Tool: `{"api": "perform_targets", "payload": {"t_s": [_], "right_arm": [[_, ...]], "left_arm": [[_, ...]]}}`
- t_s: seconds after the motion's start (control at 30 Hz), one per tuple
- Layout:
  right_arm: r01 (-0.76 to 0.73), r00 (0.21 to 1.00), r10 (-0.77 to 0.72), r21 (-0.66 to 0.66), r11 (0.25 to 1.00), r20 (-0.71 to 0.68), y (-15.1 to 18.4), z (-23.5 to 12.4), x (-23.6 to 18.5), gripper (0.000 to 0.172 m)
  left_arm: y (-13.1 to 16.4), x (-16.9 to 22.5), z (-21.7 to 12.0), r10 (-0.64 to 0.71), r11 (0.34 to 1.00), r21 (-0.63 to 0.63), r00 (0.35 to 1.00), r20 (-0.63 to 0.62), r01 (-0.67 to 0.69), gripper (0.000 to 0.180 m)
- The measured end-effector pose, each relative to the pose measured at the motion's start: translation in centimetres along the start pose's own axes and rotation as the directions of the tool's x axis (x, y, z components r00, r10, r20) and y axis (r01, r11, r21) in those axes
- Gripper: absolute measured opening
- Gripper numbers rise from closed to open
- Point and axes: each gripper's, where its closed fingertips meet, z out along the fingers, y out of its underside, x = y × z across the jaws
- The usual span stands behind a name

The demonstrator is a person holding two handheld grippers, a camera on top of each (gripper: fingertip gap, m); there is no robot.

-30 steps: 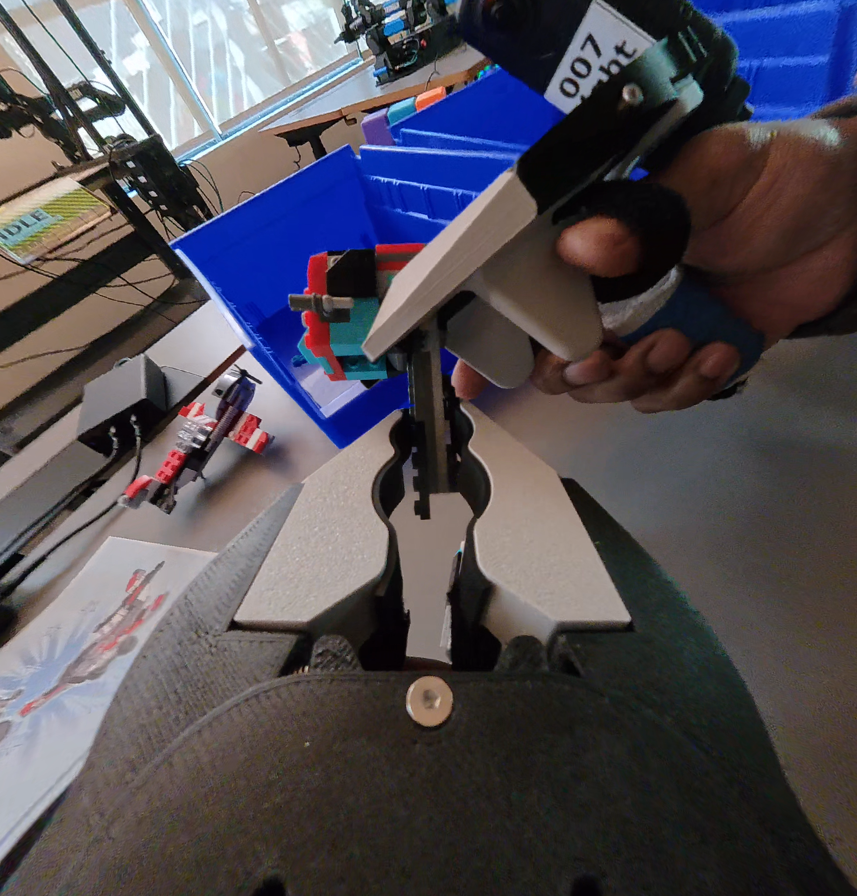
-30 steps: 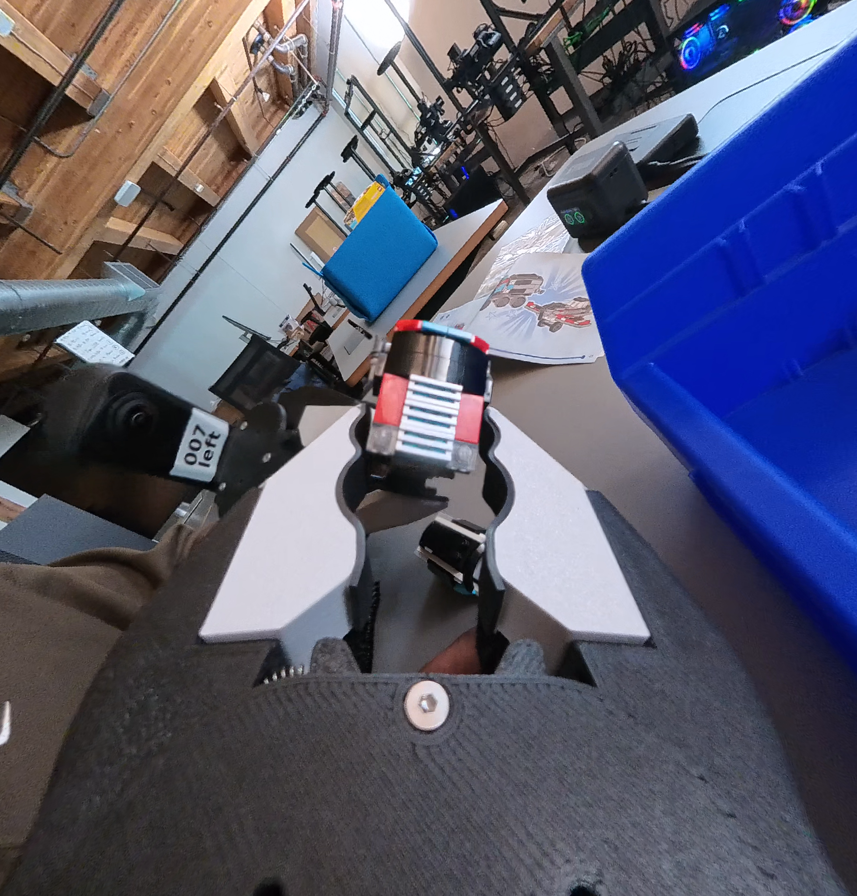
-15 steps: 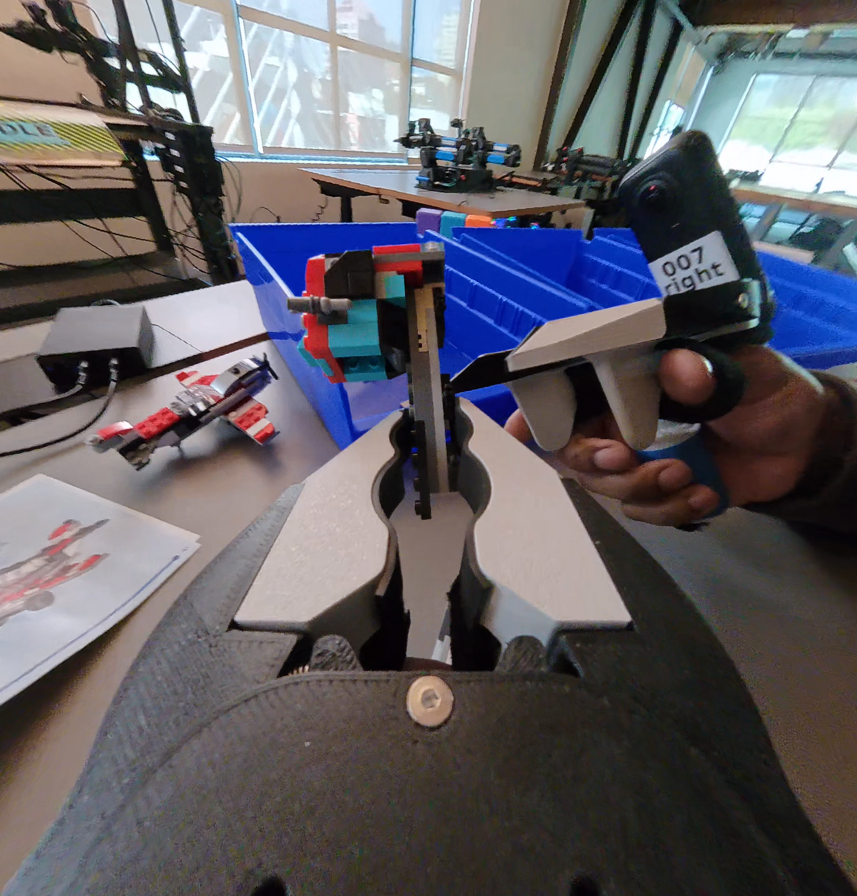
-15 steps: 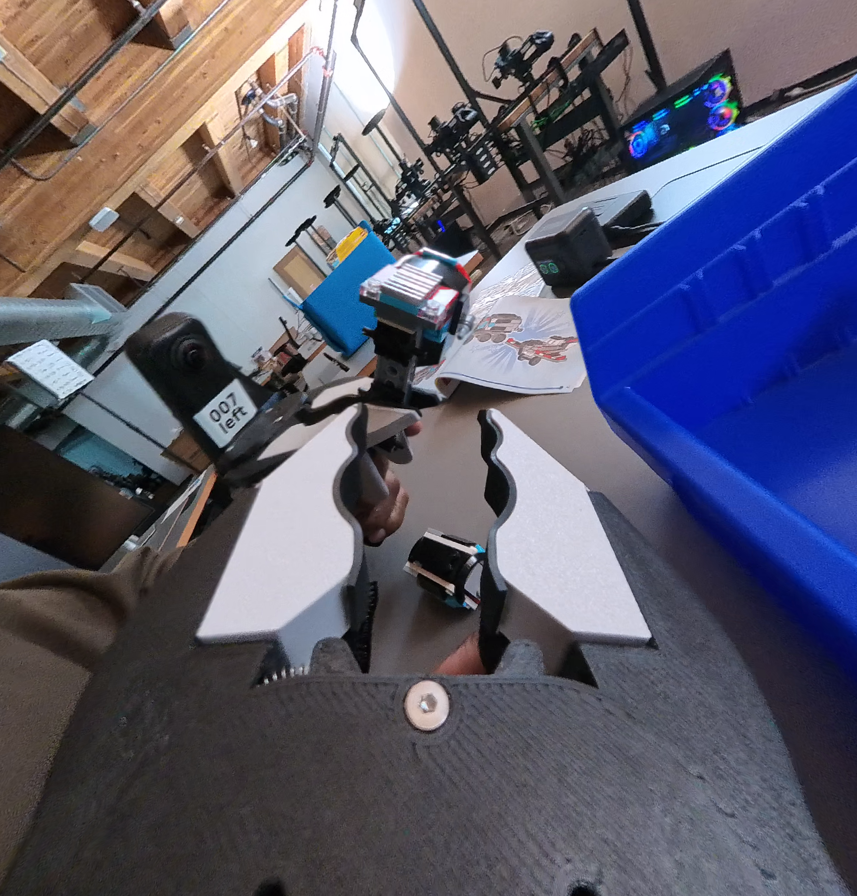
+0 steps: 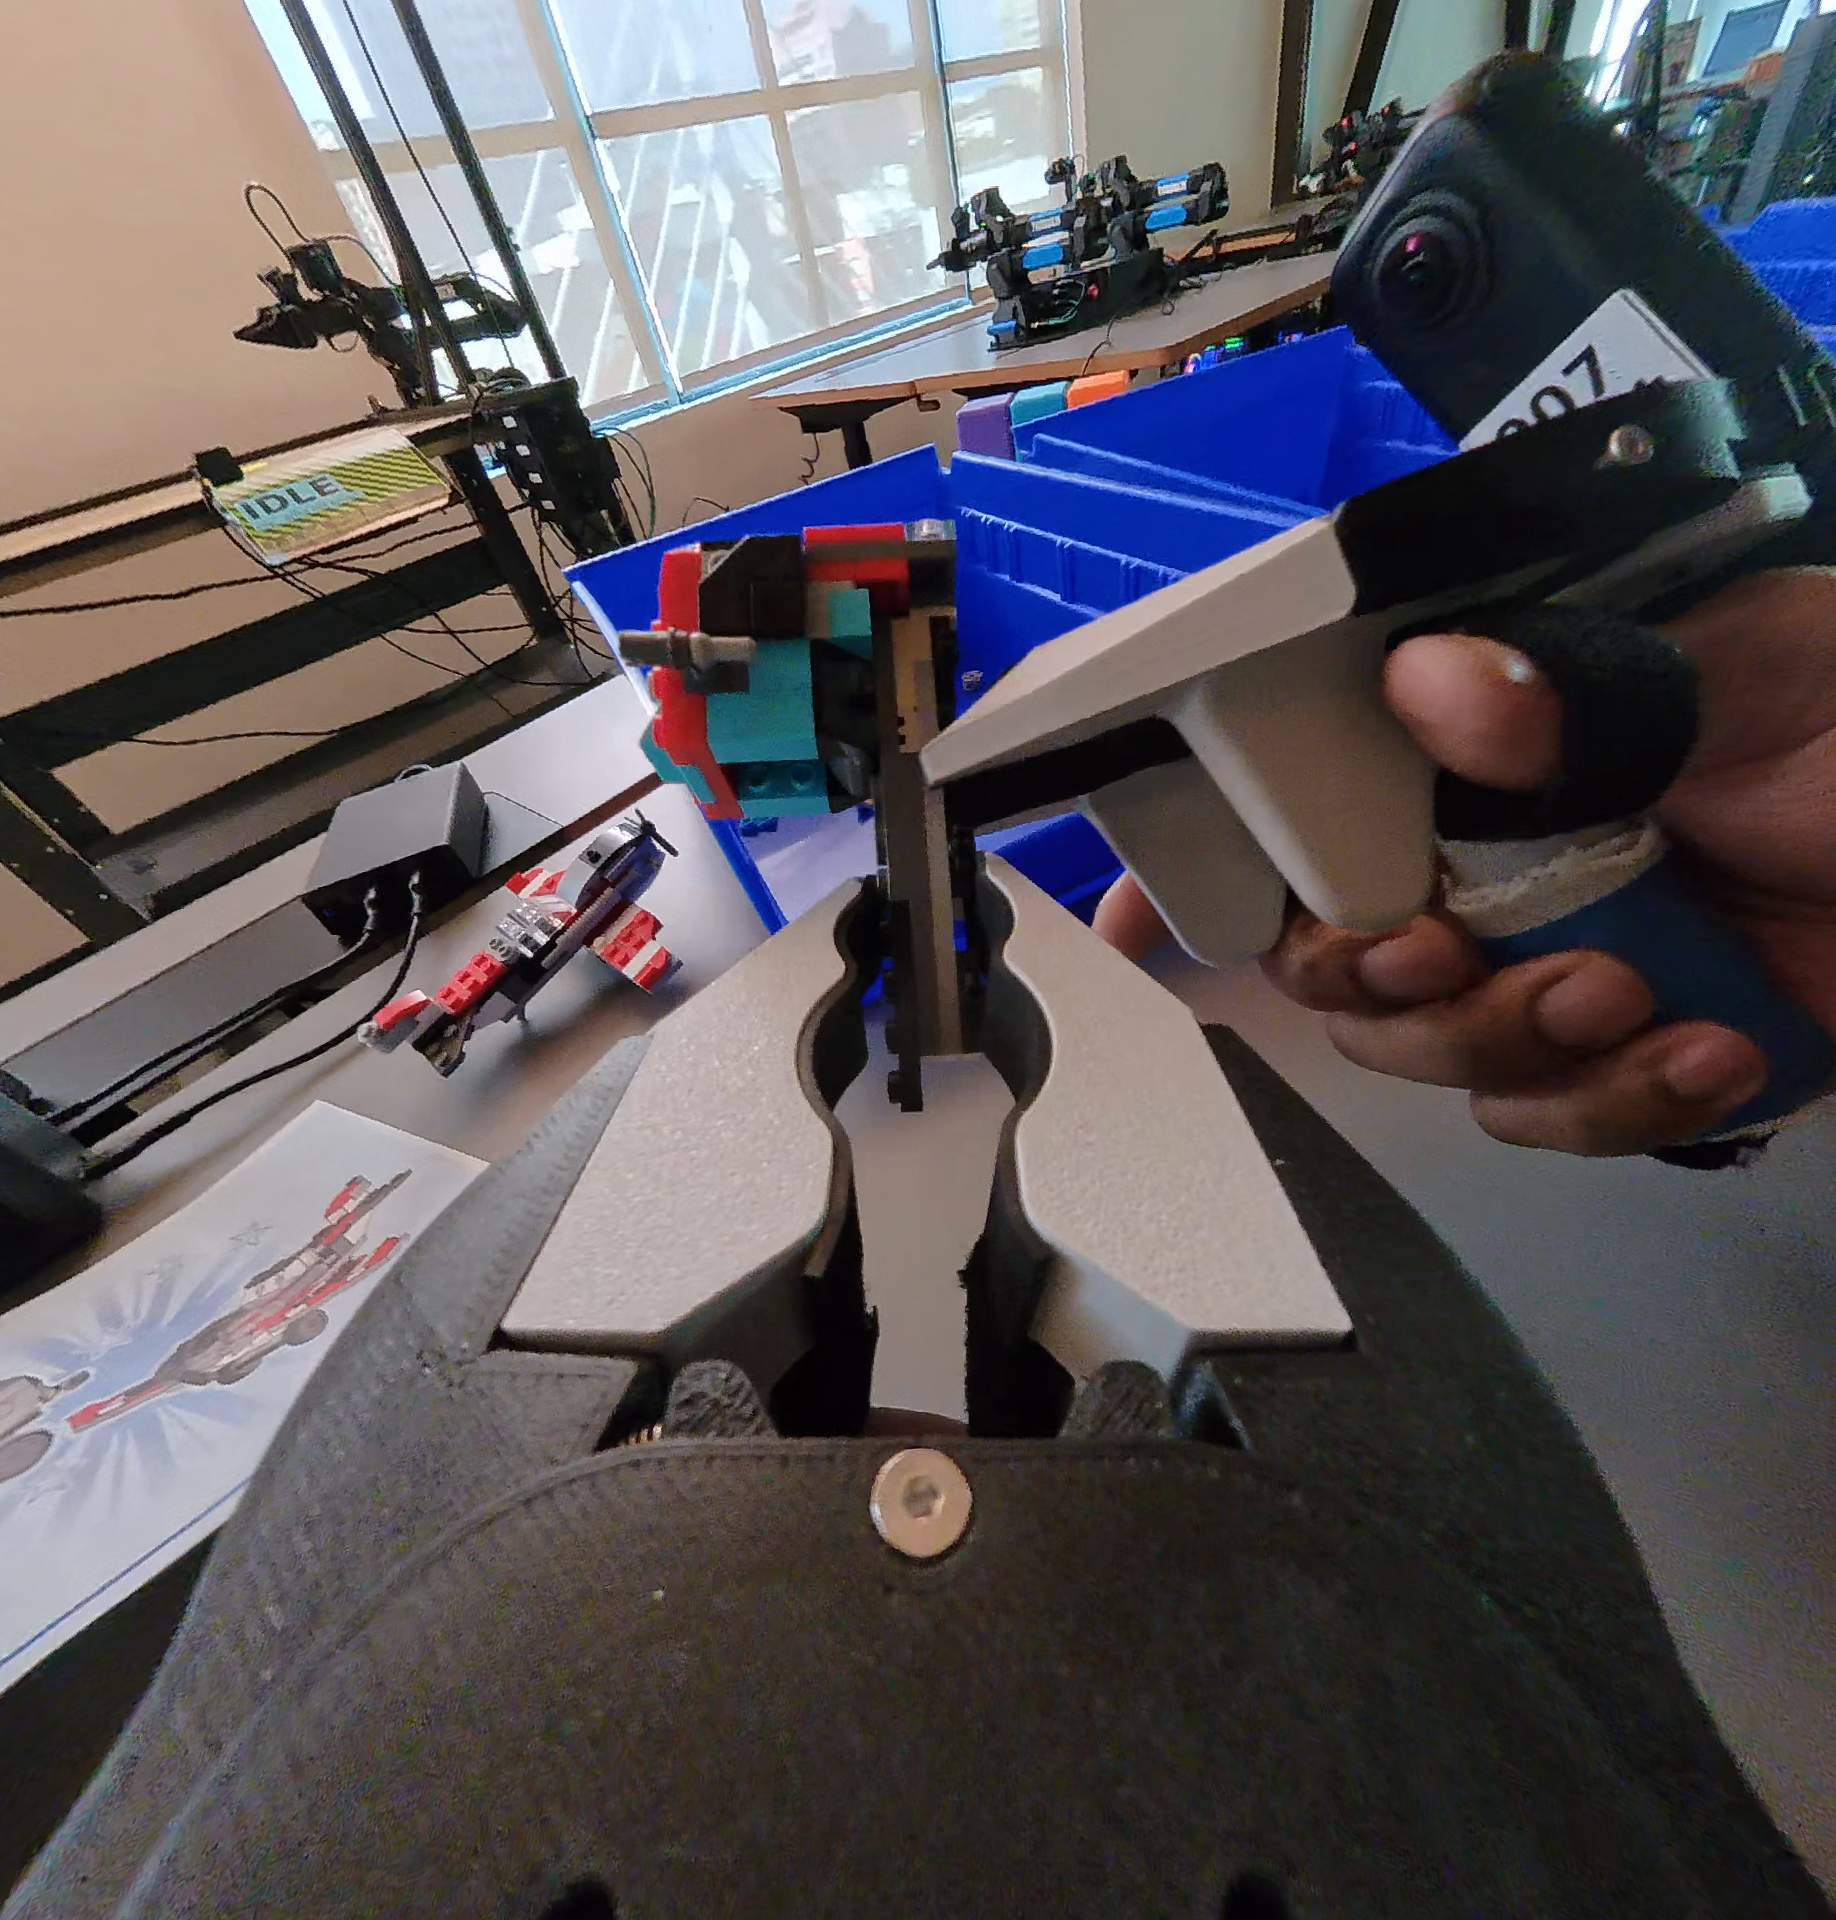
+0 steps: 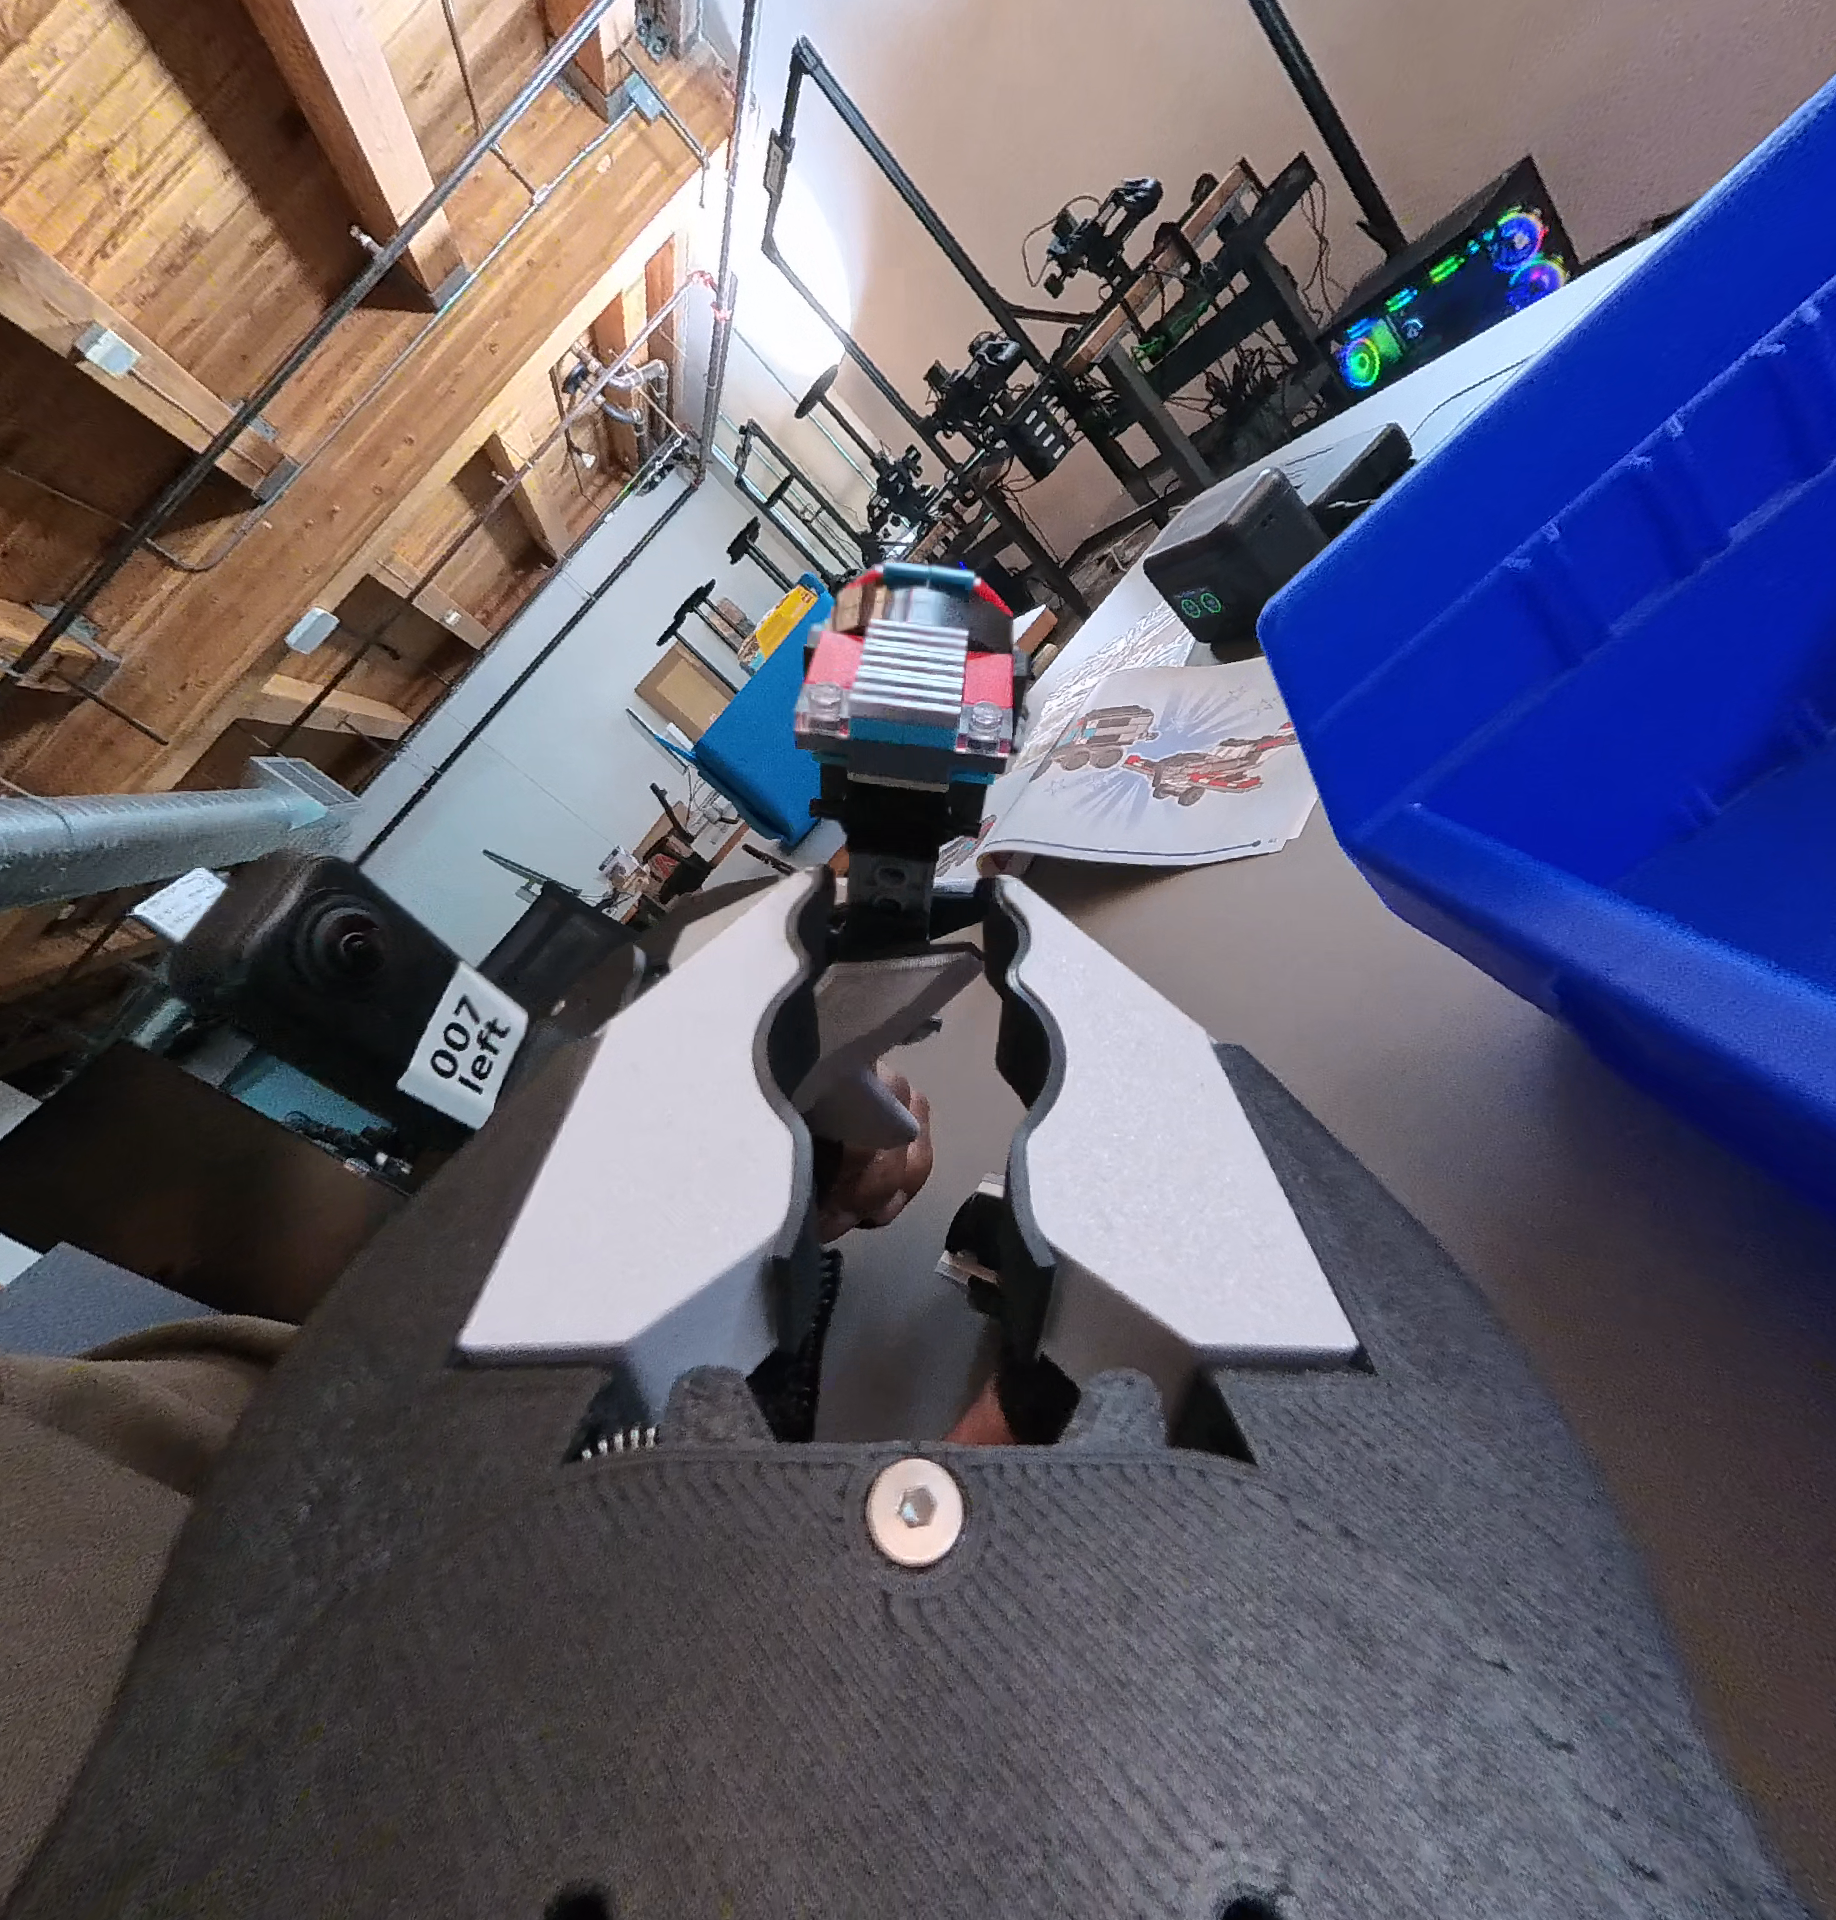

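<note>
My left gripper (image 5: 919,935) is shut on the grey and black chassis (image 5: 919,914) of a brick truck and holds it upright above the table. The red, teal and black cab (image 5: 758,686) sticks out to the left at the top. In the right wrist view the cab's silver grille (image 6: 909,675) faces me. My right gripper (image 6: 909,899) is open, its fingertips on either side of the black chassis part (image 6: 893,883) just below the cab, with a small gap showing on each side. The right gripper also shows in the left wrist view (image 5: 940,769), with its tip at the chassis.
A red and white brick plane (image 5: 540,935) lies on the grey table (image 5: 1516,1299). A picture sheet (image 5: 166,1330) lies at the left and also shows in the right wrist view (image 6: 1153,769). Blue bins (image 5: 1153,520) stand behind. A black box (image 5: 394,831) has cables. A small black wheel (image 6: 981,1236) lies on the table. My two grippers' fingertips are within a few centimetres of each other.
My right gripper drew back from the cab, then came in again lower at the chassis, and its jaws have narrowed. My left gripper kept its hold and turned the truck a little.
</note>
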Motion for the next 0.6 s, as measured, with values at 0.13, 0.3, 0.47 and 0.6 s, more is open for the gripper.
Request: {"api": "perform_targets", "payload": {"t_s": [0.13,0.3,0.47,0.6], "right_arm": [[0.003,1.000,-0.003,0.009,1.000,-0.002,-0.02,-0.02,0.01,0.023],[-0.001,1.000,0.001,0.015,1.000,0.004,0.00,-0.02,-0.03,0.019],[0.013,1.000,-0.013,0.027,1.000,0.011,-0.06,-0.13,-0.09,0.016],[0.044,0.999,-0.046,0.051,0.998,0.026,-0.66,-0.49,0.09,0.016]], "left_arm": [[0.04,0.16,0.04,0.043,0.999,-0.006,0.999,0.011,-0.043,0.016],[0.19,0.28,0.11,0.071,0.997,-0.015,0.997,0.019,-0.071,0.016],[0.24,0.42,0.18,0.090,0.996,-0.020,0.996,0.012,-0.090,0.017],[0.05,0.79,-0.07,0.033,0.999,-0.022,0.996,-0.088,-0.035,0.039]]}}
